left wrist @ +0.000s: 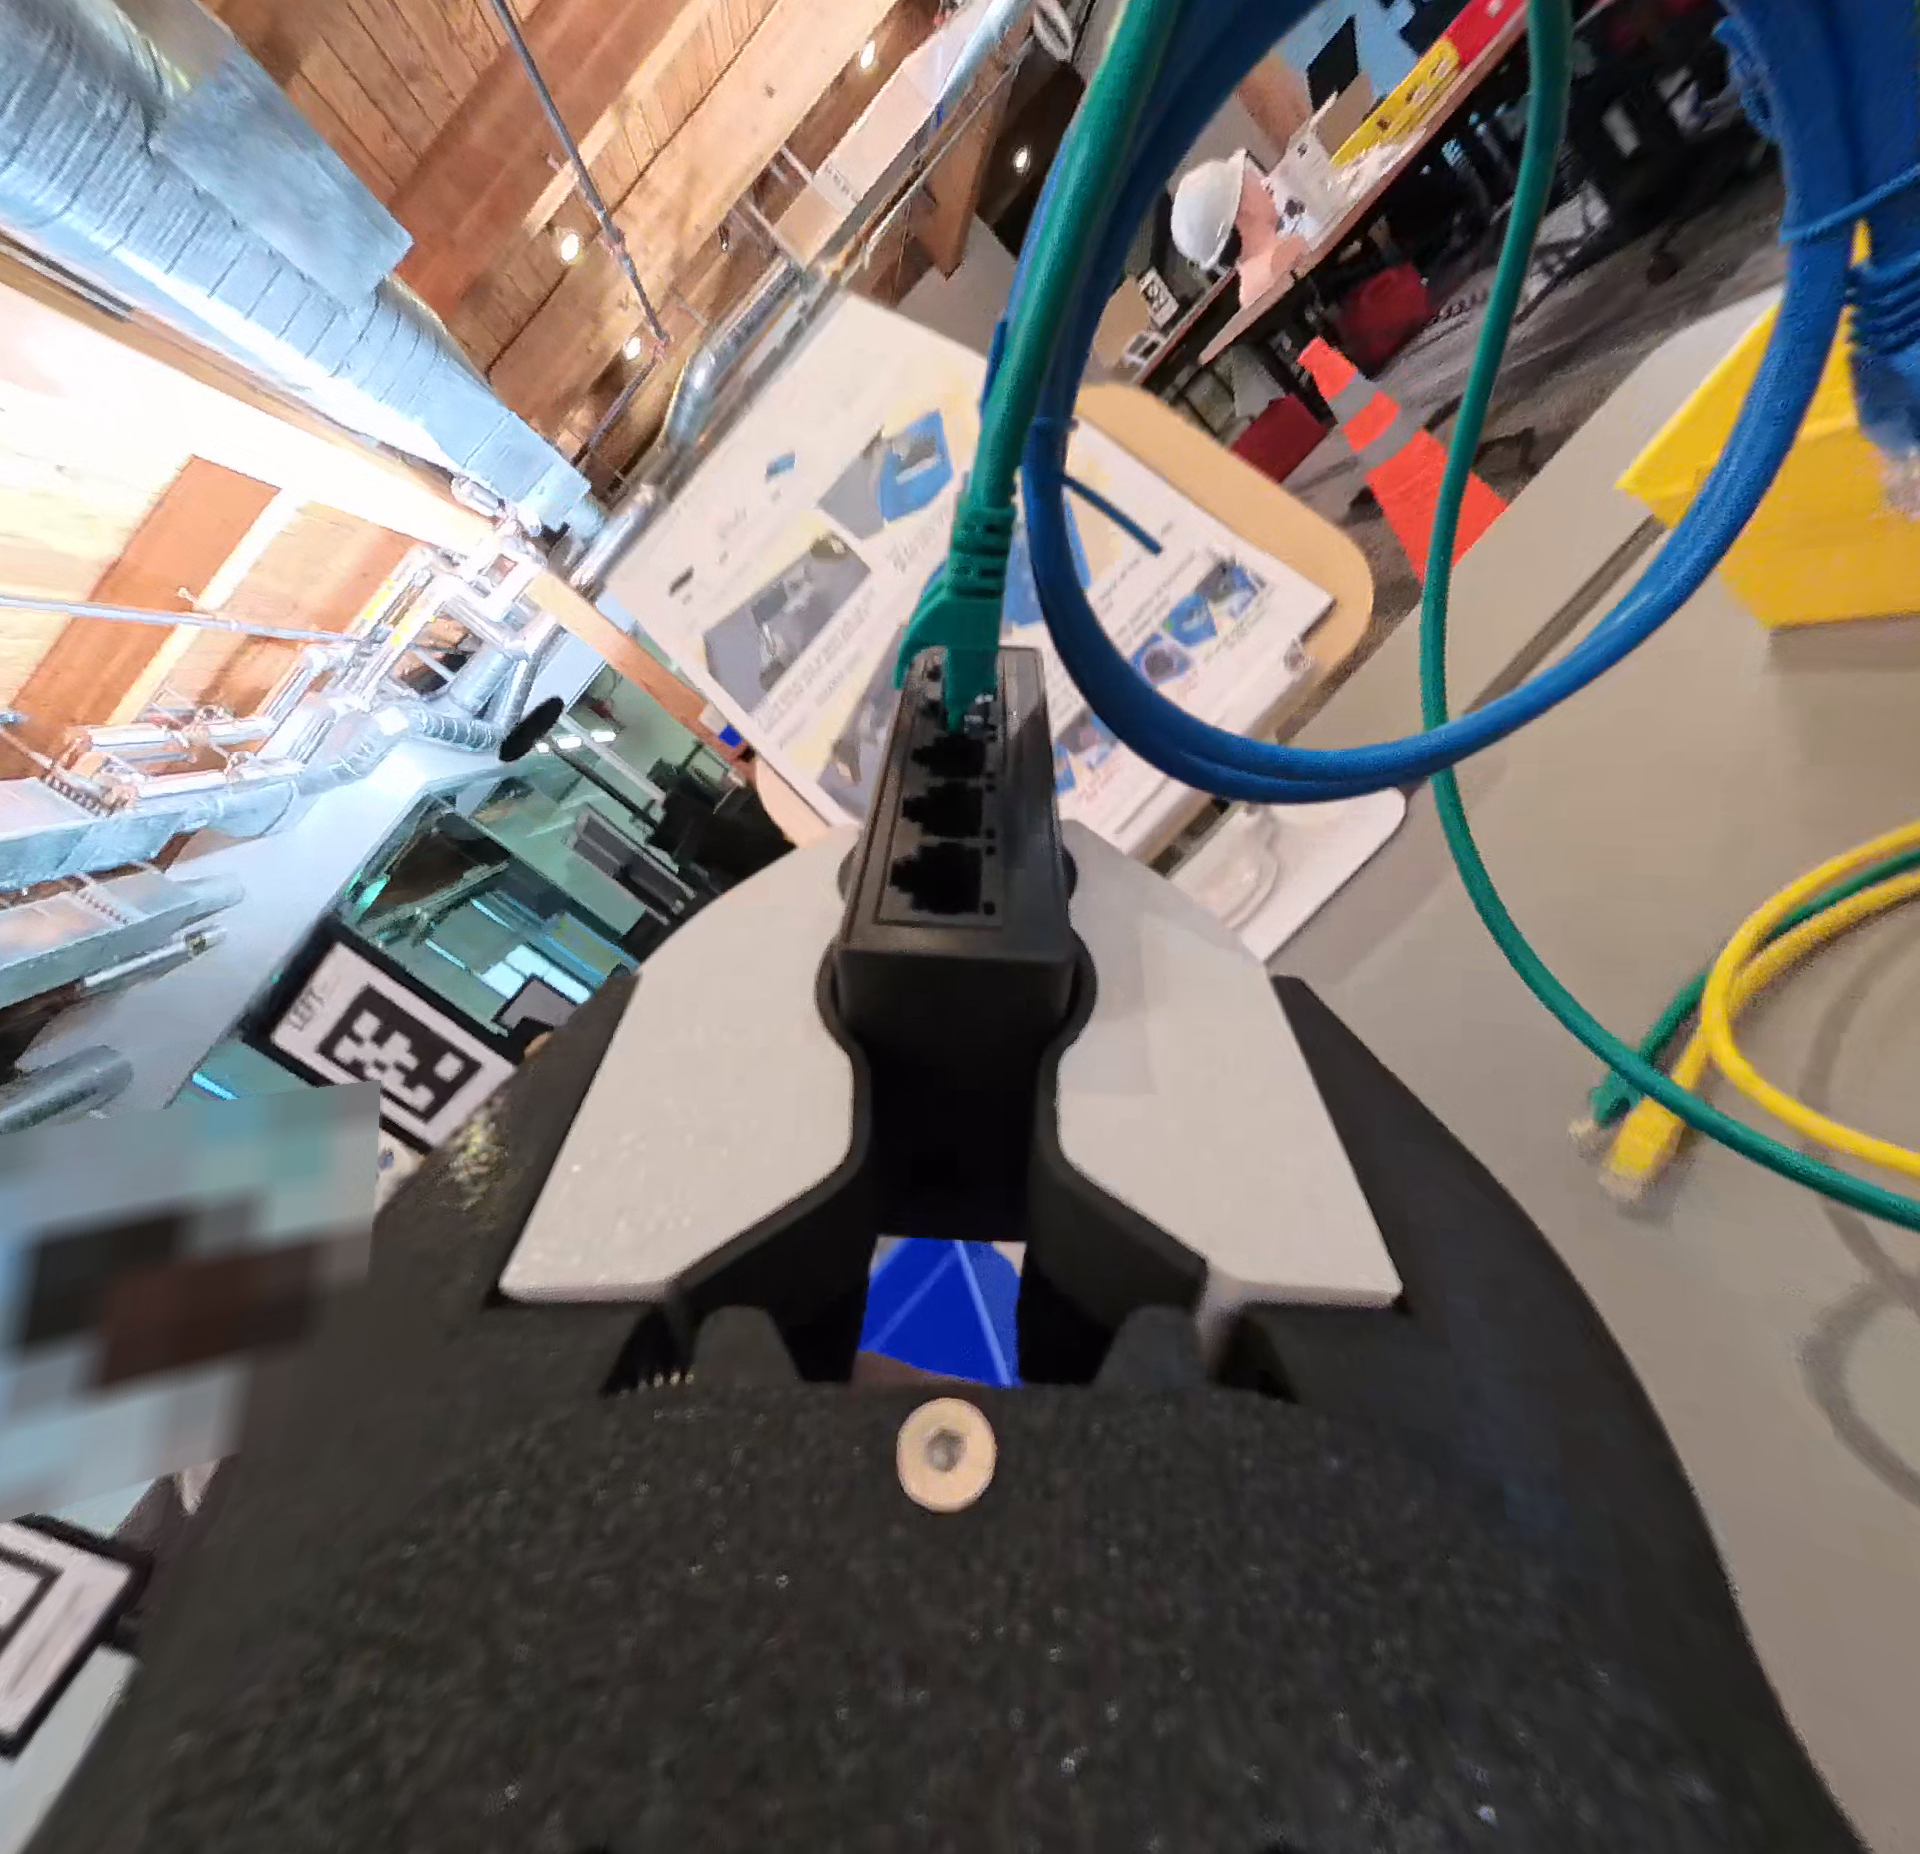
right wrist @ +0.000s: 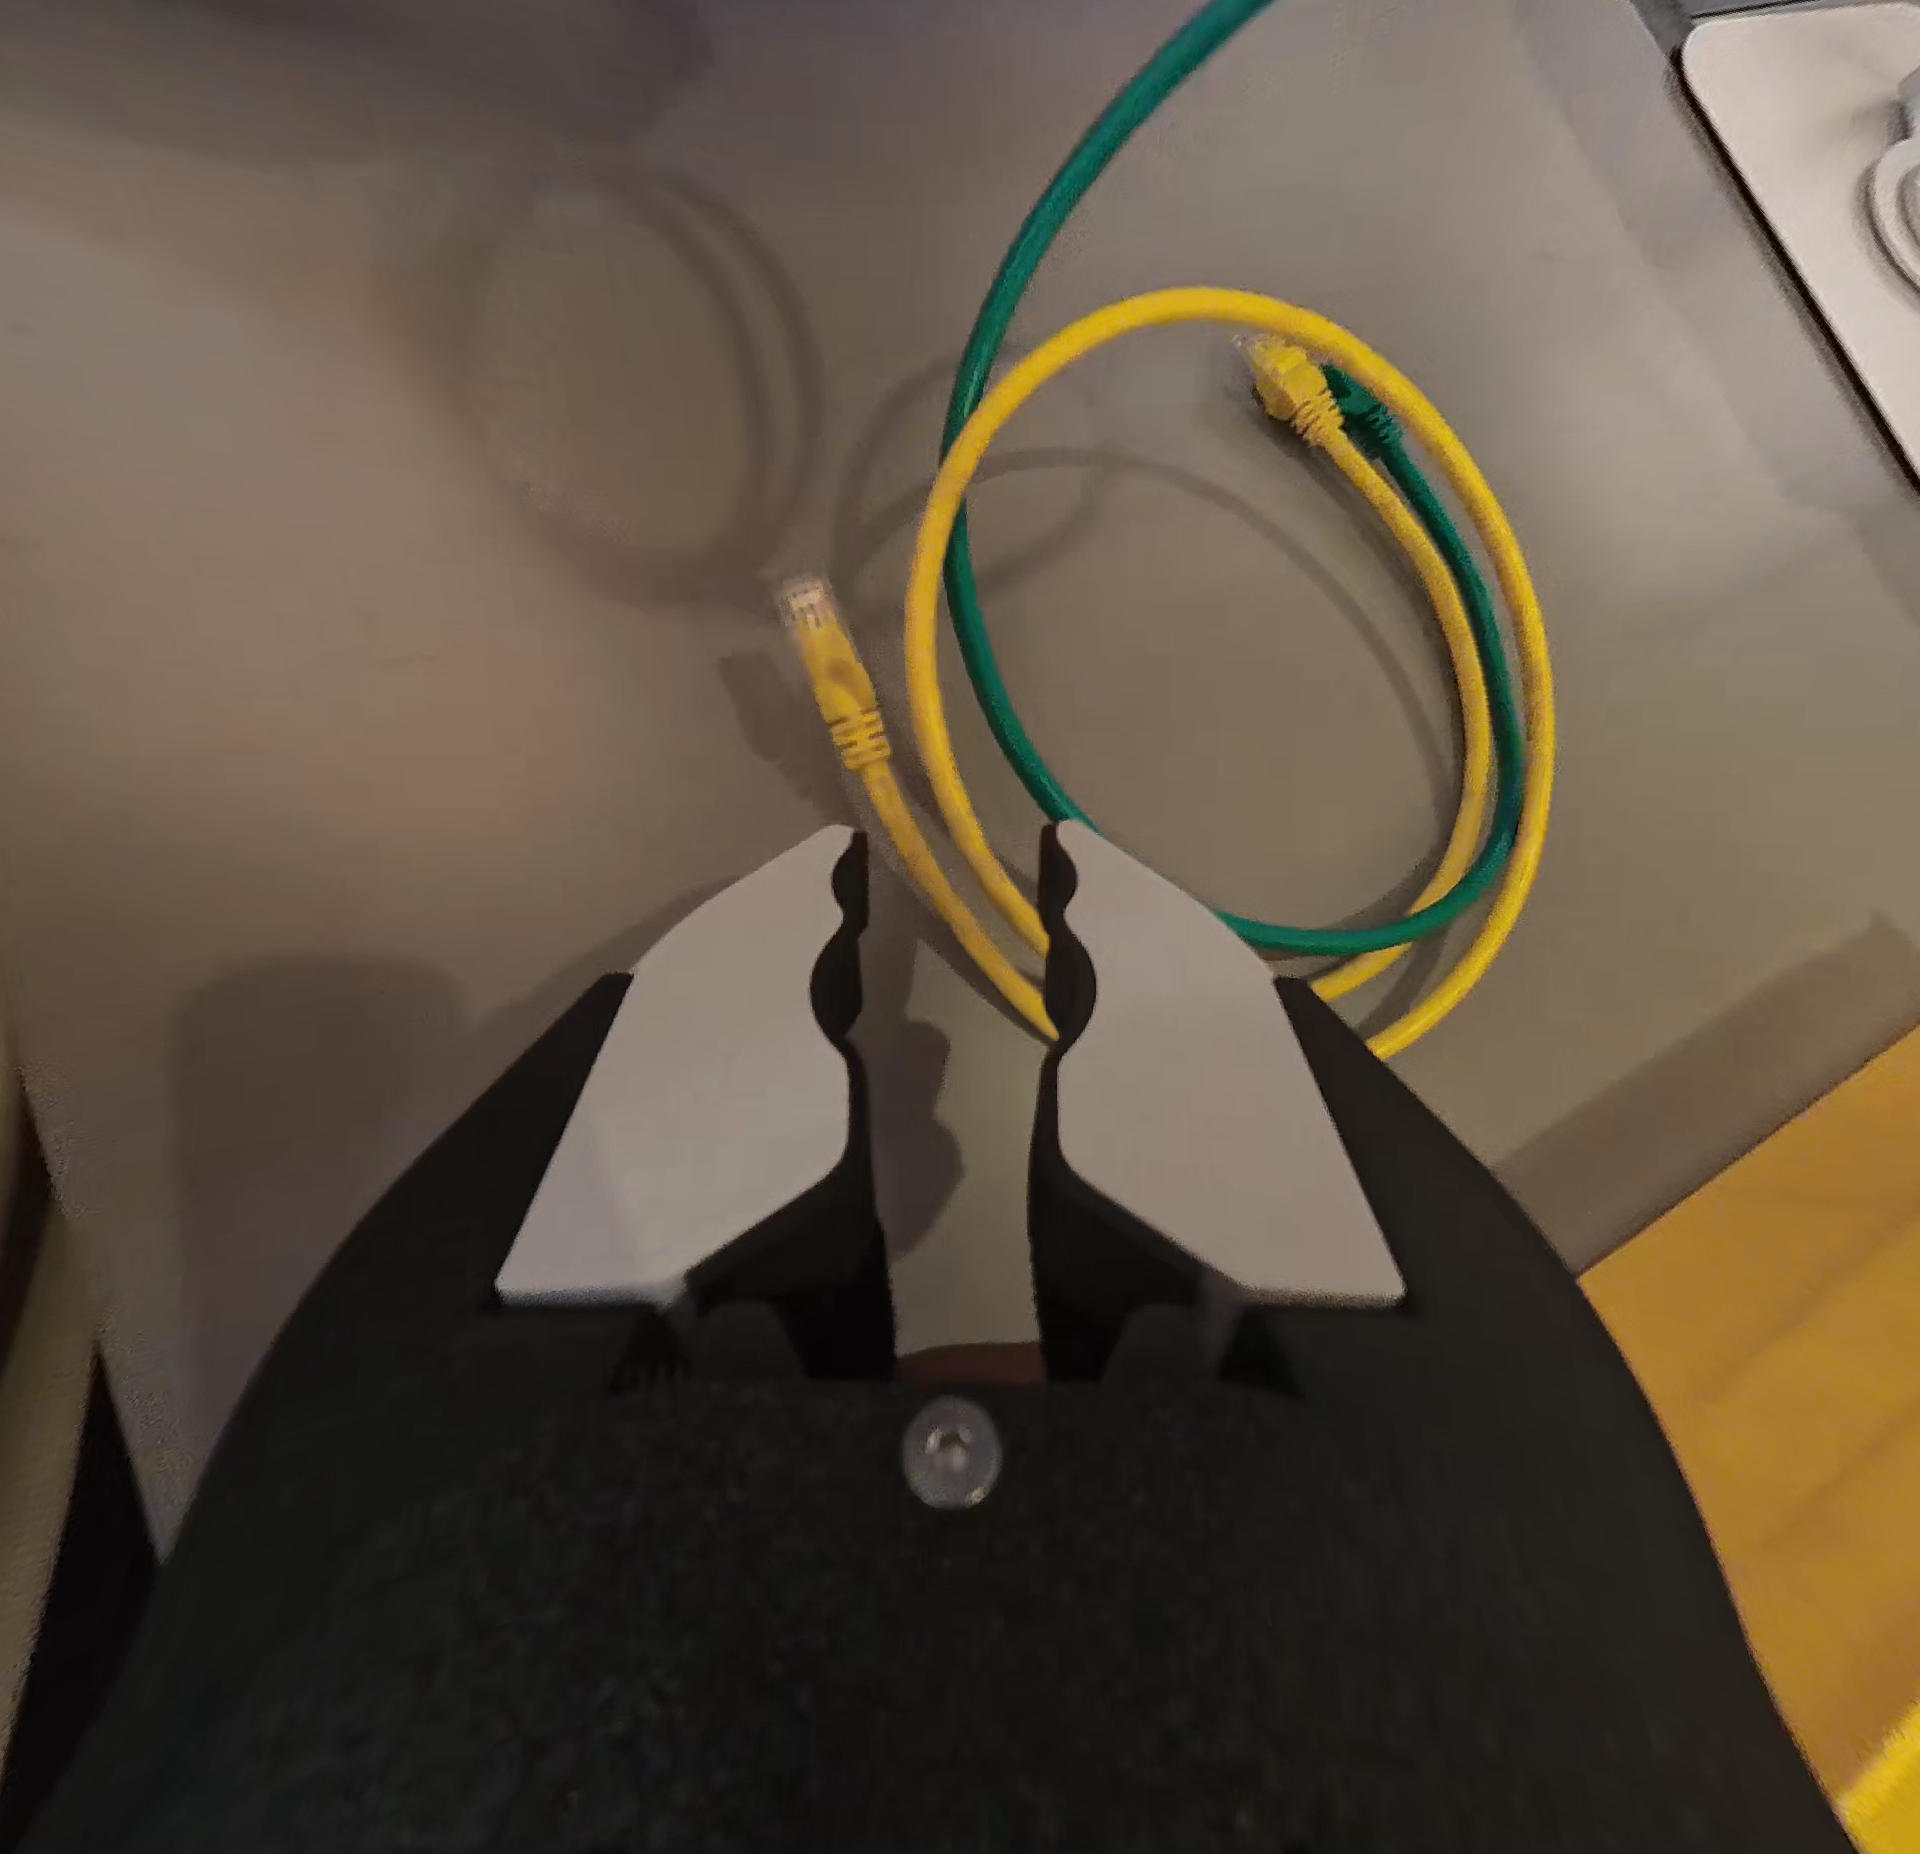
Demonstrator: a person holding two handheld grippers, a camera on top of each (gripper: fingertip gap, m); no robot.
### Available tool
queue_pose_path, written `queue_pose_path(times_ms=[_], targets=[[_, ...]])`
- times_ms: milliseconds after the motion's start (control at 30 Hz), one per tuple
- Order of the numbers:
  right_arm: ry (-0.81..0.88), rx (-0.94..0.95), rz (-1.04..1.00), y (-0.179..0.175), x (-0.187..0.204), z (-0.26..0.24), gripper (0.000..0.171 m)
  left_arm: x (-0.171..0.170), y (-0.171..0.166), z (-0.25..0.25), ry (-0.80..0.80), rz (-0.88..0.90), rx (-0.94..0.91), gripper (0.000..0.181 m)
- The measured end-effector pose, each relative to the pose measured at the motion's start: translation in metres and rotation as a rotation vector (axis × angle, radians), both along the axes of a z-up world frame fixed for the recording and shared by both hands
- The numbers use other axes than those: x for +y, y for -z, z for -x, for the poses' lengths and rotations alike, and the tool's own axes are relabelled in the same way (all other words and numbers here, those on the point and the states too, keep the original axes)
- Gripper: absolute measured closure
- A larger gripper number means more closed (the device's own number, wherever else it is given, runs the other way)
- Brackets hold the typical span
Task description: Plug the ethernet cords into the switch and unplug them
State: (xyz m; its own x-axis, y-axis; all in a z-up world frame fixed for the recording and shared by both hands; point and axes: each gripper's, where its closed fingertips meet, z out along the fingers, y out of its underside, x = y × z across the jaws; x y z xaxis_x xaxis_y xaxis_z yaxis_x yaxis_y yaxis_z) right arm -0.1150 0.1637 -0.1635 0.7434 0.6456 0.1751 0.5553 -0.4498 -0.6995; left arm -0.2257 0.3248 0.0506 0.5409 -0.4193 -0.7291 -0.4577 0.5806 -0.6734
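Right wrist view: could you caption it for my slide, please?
Open right gripper poised above the yellow ethernet cord on the grey table.

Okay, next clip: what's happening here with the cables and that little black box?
The left gripper is shut on the black switch, held up off the table. A green cord is plugged into a far port; three nearer ports look empty. A blue cord loops beside it. The right gripper is open above the yellow cord lying on the table.
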Motion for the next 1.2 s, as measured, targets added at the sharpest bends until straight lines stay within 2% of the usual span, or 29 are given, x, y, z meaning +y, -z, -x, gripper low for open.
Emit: queue_pose_path(times_ms=[100, 167, 233, 333, 467, 567, 667, 733, 867, 1033, 1100, 1200], targets=[[-0.029, -0.071, -0.035, 0.005, 0.013, 0.013, 0.134, -0.014, -0.044, -0.017, 0.044, -0.04, 0.018, 0.152], [-0.038, -0.162, -0.074, 0.014, 0.024, 0.017, 0.136, -0.026, -0.078, -0.025, 0.066, -0.08, 0.012, 0.152], [0.003, -0.275, -0.117, 0.02, 0.035, 0.008, 0.156, -0.035, -0.112, -0.027, 0.045, -0.144, 0.009, 0.152], [0.034, -0.305, -0.233, -0.001, 0.033, -0.001, 0.158, -0.037, -0.156, -0.013, -0.026, -0.221, -0.015, 0.152], [0.1, -0.229, -0.255, -0.035, 0.012, -0.031, 0.159, -0.019, -0.187, 0.023, -0.136, -0.205, -0.03, 0.152], [0.147, -0.068, -0.314, -0.073, -0.003, -0.045, 0.16, -0.004, -0.176, 0.036, -0.148, -0.129, 0.054, 0.152], [0.112, 0.179, -0.446, -0.144, -0.021, -0.04, 0.162, -0.001, -0.143, 0.034, -0.139, -0.081, 0.125, 0.152], [0.126, 0.227, -0.512, -0.181, -0.028, -0.048, 0.164, -0.005, -0.119, 0.03, -0.137, -0.074, 0.17, 0.152], [0.118, 0.183, -0.588, -0.237, -0.038, -0.066, 0.164, -0.017, -0.074, 0.022, -0.115, -0.024, 0.208, 0.152], [0.228, -0.122, -0.683, -0.292, -0.045, -0.124, 0.164, -0.025, -0.02, 0.018, -0.092, 0.059, 0.23, 0.151], [0.228, -0.195, -0.665, -0.296, -0.047, -0.145, 0.164, -0.027, -0.002, 0.018, -0.089, 0.086, 0.239, 0.152], [0.202, -0.176, -0.537, -0.269, -0.05, -0.163, 0.164, -0.032, 0.02, 0.015, -0.072, 0.12, 0.263, 0.152]])
